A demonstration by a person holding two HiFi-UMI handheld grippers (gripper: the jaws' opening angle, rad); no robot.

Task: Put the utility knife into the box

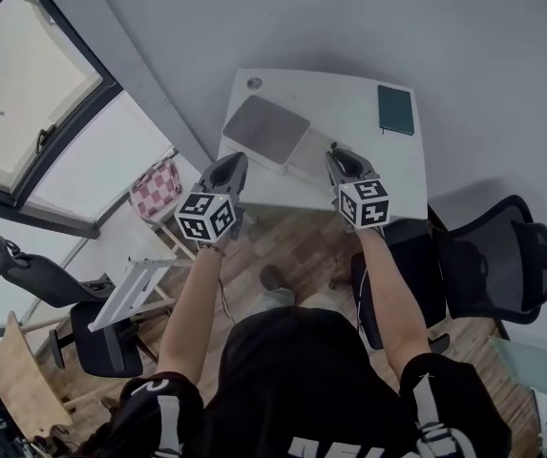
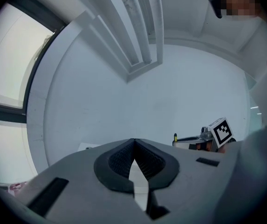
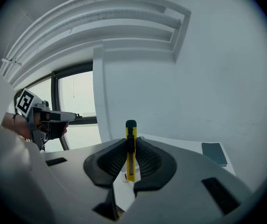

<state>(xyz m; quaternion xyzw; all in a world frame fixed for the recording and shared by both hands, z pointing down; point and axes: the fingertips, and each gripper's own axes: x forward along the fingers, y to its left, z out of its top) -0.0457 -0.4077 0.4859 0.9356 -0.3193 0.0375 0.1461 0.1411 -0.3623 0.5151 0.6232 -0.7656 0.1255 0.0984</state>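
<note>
A yellow utility knife stands upright between the pads of my right gripper, which is shut on it. In the head view that right gripper hovers over the near edge of the white table, just right of the shallow grey-lined box. My left gripper hangs at the box's near left corner. Its pads meet in the left gripper view with nothing between them. From there the right gripper shows off to the right, the knife's tip poking out.
A dark teal notebook lies at the table's far right corner. A small round object sits at the far left corner. A black office chair stands to the right, a checkered seat and more chairs to the left by the window.
</note>
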